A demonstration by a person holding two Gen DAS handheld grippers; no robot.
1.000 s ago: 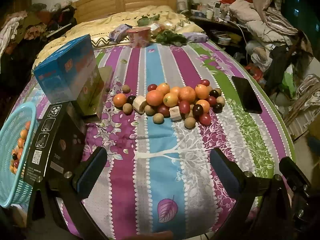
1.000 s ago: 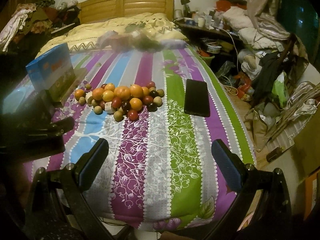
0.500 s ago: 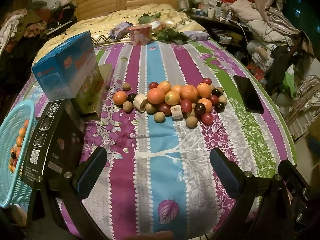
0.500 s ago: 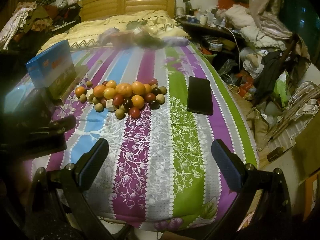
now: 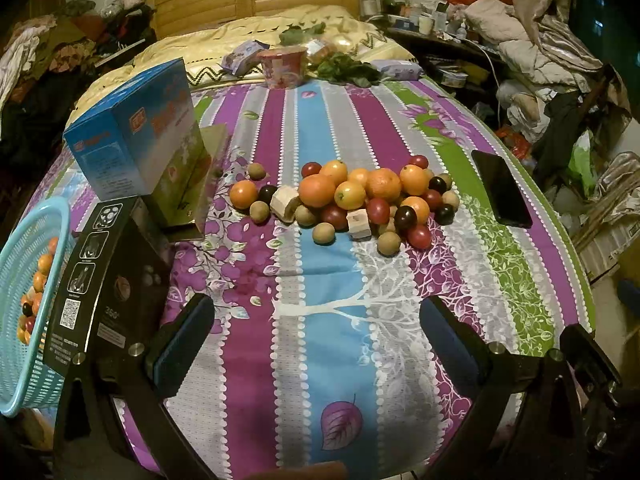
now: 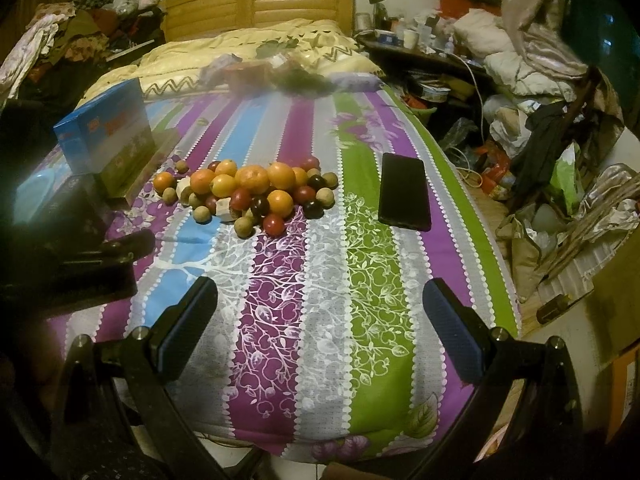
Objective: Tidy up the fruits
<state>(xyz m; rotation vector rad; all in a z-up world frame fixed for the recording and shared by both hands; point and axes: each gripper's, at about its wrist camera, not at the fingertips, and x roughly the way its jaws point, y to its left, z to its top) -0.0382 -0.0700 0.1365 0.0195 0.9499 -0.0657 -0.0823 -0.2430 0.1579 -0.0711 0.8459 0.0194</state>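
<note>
A heap of fruit lies in the middle of the striped bedspread: oranges, dark red and black plums, small brown round fruits and two pale cubes. The same heap of fruit shows left of centre in the right wrist view. A light blue basket holding several small fruits stands at the bed's left edge. My left gripper is open and empty, well short of the heap. My right gripper is open and empty too, nearer the green stripe.
A blue carton and a black box stand left of the heap. A black phone lies on the right of the bedspread. A red bowl, packets and greens sit further back. Piled clothes crowd the right side.
Both cameras have drifted slightly, so the fruit heap sits a little lower and closer in each view. Both grippers stay open and the fruit has not moved.
</note>
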